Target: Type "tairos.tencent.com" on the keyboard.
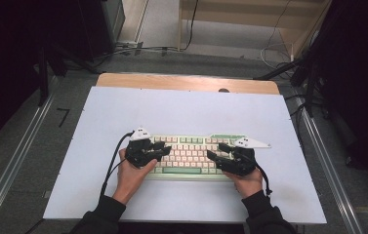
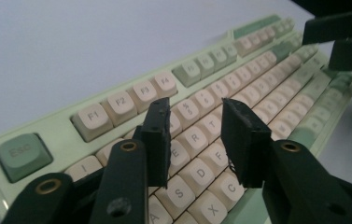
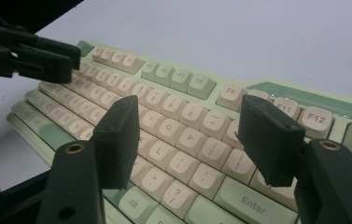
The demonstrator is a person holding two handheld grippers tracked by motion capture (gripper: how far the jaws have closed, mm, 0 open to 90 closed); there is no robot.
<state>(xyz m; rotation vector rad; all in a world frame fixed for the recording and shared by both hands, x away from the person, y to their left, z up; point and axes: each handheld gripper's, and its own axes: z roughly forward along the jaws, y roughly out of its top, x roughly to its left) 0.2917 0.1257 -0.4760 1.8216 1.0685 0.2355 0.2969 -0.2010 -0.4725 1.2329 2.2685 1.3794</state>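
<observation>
A pale green keyboard (image 1: 191, 156) with cream keys lies flat on the white table (image 1: 181, 109), nearer its front edge than its back one and about midway between the left and right edges. Broad bare surface runs behind it to the wooden strip at the far edge, and wide margins stay open at either side. The left gripper (image 1: 161, 148) hangs over the keyboard's left end, jaws apart above the letter keys with nothing between them; in the left gripper view (image 2: 196, 140) its pads hover over the E, R and D keys without touching. The right gripper (image 1: 215, 152) is poised over the right end, jaws standing wide, again with nothing between them; in the right gripper view (image 3: 190, 135) they frame the keys around P and L.
</observation>
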